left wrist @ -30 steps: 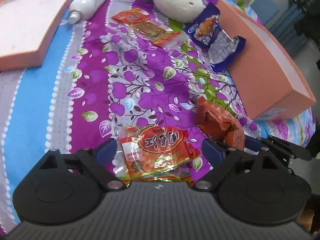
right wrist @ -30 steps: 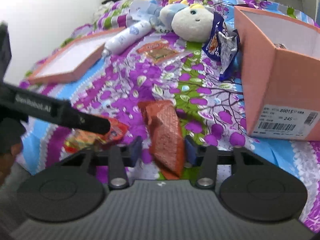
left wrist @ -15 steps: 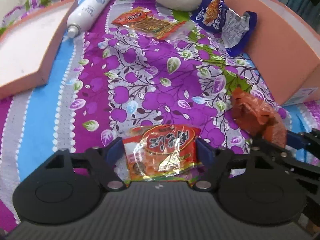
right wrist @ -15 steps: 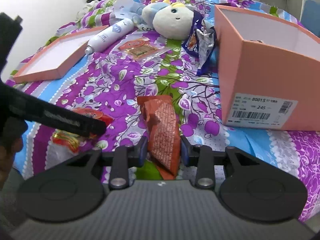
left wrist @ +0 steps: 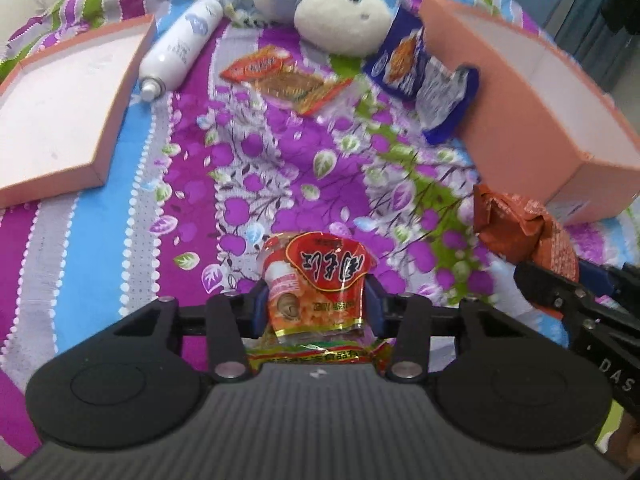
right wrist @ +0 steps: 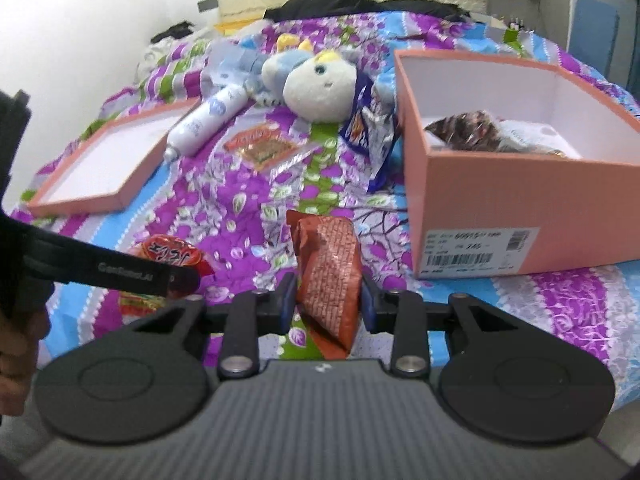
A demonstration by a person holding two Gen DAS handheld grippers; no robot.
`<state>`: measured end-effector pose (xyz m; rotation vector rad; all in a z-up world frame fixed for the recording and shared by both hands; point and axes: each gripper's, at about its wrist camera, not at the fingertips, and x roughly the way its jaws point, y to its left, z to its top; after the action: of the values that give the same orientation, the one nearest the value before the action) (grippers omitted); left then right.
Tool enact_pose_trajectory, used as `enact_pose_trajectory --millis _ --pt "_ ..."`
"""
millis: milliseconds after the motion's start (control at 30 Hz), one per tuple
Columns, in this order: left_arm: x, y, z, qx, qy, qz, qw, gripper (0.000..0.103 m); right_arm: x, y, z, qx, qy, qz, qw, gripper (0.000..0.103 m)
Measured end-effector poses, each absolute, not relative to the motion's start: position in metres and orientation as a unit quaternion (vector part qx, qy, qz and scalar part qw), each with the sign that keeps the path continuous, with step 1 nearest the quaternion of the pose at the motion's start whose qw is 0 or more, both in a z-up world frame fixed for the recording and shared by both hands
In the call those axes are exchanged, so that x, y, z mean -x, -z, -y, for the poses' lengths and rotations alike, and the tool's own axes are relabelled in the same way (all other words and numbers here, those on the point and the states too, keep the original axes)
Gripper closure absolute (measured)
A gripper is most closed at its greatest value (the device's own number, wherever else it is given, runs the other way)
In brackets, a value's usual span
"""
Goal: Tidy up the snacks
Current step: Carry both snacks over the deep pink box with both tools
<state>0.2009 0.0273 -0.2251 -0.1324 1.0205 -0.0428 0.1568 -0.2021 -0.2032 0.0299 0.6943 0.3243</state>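
My left gripper (left wrist: 316,294) is shut on a red and orange snack packet (left wrist: 320,280) and holds it above the bedspread. My right gripper (right wrist: 329,300) is shut on an orange-brown snack bag (right wrist: 329,268), lifted off the bed. That bag also shows at the right of the left wrist view (left wrist: 516,228). An open pink shoebox (right wrist: 516,204) stands to the right with dark wrapped snacks (right wrist: 472,132) inside. A flat orange snack packet (left wrist: 284,78) and a blue snack bag (left wrist: 424,80) lie farther back.
The pink box lid (left wrist: 64,120) lies upturned at the left. A white spray bottle (left wrist: 180,48) and a plush toy (left wrist: 328,16) lie at the back of the purple floral bedspread (left wrist: 256,168). A blue chair (right wrist: 596,28) stands beyond the bed.
Both grippers have closed on their packets and lifted them off the bed. The views have risen, so the inside of the shoebox now shows.
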Motion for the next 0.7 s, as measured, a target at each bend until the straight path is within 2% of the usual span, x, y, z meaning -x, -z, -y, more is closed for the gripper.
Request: enact_pose_trajectory --millis 700 --pt "-0.156 0.068 0.006 0.116 0.085 -0.372 0.917 0.05 -0.11 0.091 0.248 -0.057 -0.108 -0.237 0.964 0.068"
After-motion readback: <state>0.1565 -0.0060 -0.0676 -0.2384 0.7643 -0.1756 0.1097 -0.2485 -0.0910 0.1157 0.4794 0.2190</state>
